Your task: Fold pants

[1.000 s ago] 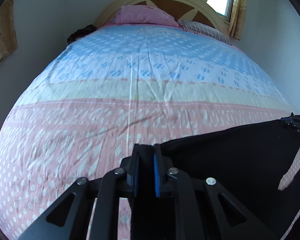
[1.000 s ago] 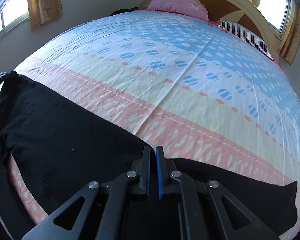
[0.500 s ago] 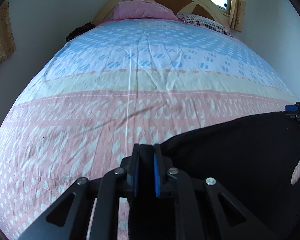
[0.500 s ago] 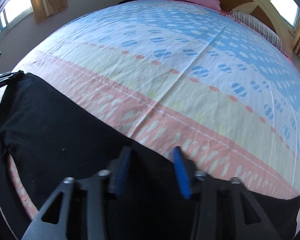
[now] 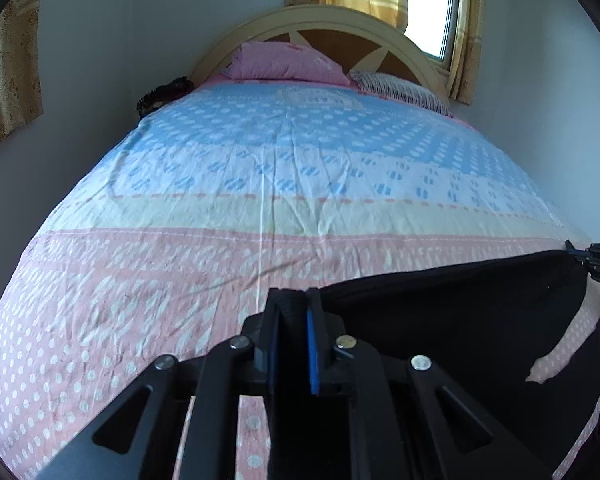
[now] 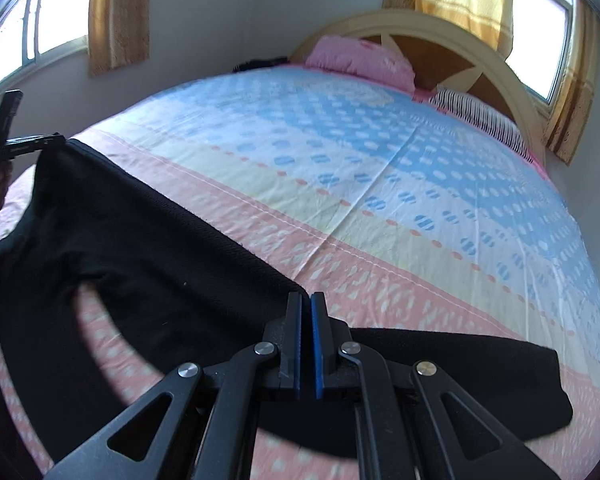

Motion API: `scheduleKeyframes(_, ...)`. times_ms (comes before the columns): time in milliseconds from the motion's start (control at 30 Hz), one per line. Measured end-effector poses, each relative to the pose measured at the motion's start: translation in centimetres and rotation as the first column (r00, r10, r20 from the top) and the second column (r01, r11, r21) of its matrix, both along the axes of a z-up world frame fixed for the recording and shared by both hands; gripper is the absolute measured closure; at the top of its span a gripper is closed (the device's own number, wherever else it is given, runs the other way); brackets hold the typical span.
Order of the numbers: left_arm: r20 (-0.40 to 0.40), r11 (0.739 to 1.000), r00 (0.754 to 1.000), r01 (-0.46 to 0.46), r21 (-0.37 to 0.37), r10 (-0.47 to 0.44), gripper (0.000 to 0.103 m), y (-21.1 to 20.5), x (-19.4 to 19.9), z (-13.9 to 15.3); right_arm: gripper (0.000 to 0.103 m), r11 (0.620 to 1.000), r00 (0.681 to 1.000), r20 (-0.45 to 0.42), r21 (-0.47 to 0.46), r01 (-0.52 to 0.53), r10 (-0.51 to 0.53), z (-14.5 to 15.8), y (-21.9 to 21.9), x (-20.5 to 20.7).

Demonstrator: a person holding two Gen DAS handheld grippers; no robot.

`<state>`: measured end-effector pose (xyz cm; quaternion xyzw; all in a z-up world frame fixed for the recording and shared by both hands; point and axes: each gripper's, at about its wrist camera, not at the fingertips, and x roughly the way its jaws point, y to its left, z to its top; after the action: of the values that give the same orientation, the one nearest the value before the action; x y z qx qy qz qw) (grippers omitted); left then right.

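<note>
Black pants [image 5: 452,316] are held stretched above the near, pink end of the bed. My left gripper [image 5: 294,300] is shut on one corner of the pants' top edge. My right gripper [image 6: 306,304] is shut on the other corner of that edge, and the pants [image 6: 140,256] hang down from it. One leg end [image 6: 500,384] lies on the sheet at the lower right of the right wrist view. Each gripper shows at the edge of the other's view, the right one [image 5: 596,258] and the left one [image 6: 24,146].
The bed sheet [image 5: 260,184] has pink, yellow and blue dotted bands. A pink pillow [image 5: 284,62] and a striped pillow [image 5: 400,88] lie by the curved headboard [image 5: 340,20]. A dark bundle [image 5: 162,92] sits at the far left corner. Curtained windows [image 6: 540,20] and walls surround the bed.
My right gripper opened half a second ago and has shut again on the pants' edge. Both grippers have lifted, and the pants now hang taut between them.
</note>
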<state>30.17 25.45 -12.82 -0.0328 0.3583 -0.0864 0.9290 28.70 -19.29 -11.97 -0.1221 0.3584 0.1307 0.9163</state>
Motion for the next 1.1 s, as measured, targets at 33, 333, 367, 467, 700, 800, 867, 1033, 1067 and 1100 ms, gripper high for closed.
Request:
scheduleKeyframes(33,0.014,1.0,1.0,0.005,-0.01,-0.004,0.091,0.1,-0.6,0.5,0.099,1.0,1.0,0.013,0.016,-0.001,0.001,0.5,-0.2,-1.1)
scheduleKeyframes(333,0.11,0.994,0.993,0.06,-0.094,-0.049,0.091,1.0,-7.7,1.6,0.099,0.998,0.995,0.09,0.03,-0.056,0.053,0.4,0.5,-12.3)
scheduleKeyframes(367,0.111,0.993,0.992,0.063,-0.099,-0.052,0.091,1.1,-8.5,1.3,0.099,0.998,0.994,0.089,0.036,-0.061,0.057,0.1,0.7,-13.2)
scheduleKeyframes(467,0.108,0.991,0.992,0.07,-0.114,-0.058,0.091,1.5,-10.7,0.4,0.099,0.997,0.993,0.093,0.015,-0.069,0.068,-0.9,1.3,-15.7)
scheduleKeyframes(700,0.146,0.987,0.983,0.126,-0.103,-0.111,0.091,2.0,-15.7,-1.1,0.099,0.997,0.997,0.027,-0.008,-0.071,0.071,-4.1,1.2,-17.8)
scheduleKeyframes(800,0.15,0.985,0.977,0.16,-0.062,-0.149,0.091,1.7,-17.2,-2.4,0.099,0.997,0.997,0.001,-0.016,-0.073,0.073,-5.2,1.3,-18.7)
scheduleKeyframes(867,0.144,0.984,0.974,0.176,-0.02,-0.172,0.09,1.4,-18.0,-3.5,0.099,0.997,0.997,-0.015,-0.026,-0.078,0.078,-6.0,1.5,-19.1)
scheduleKeyframes(1033,0.11,0.986,0.98,0.167,0.002,-0.166,0.079,2.2,-18.8,-5.5,0.099,0.992,0.994,-0.038,-0.07,-0.11,0.107,-7.2,2.1,-20.3)
scheduleKeyframes(1067,0.107,0.986,0.981,0.166,-0.006,-0.165,0.078,2.5,-19.1,-5.6,0.099,0.989,0.992,-0.042,-0.088,-0.119,0.116,-7.5,2.3,-20.6)
scheduleKeyframes(1100,0.104,0.987,0.982,0.162,-0.007,-0.16,0.074,2.9,-19.4,-5.6,0.099,0.988,0.992,-0.048,-0.093,-0.124,0.12,-7.7,2.4,-20.7)
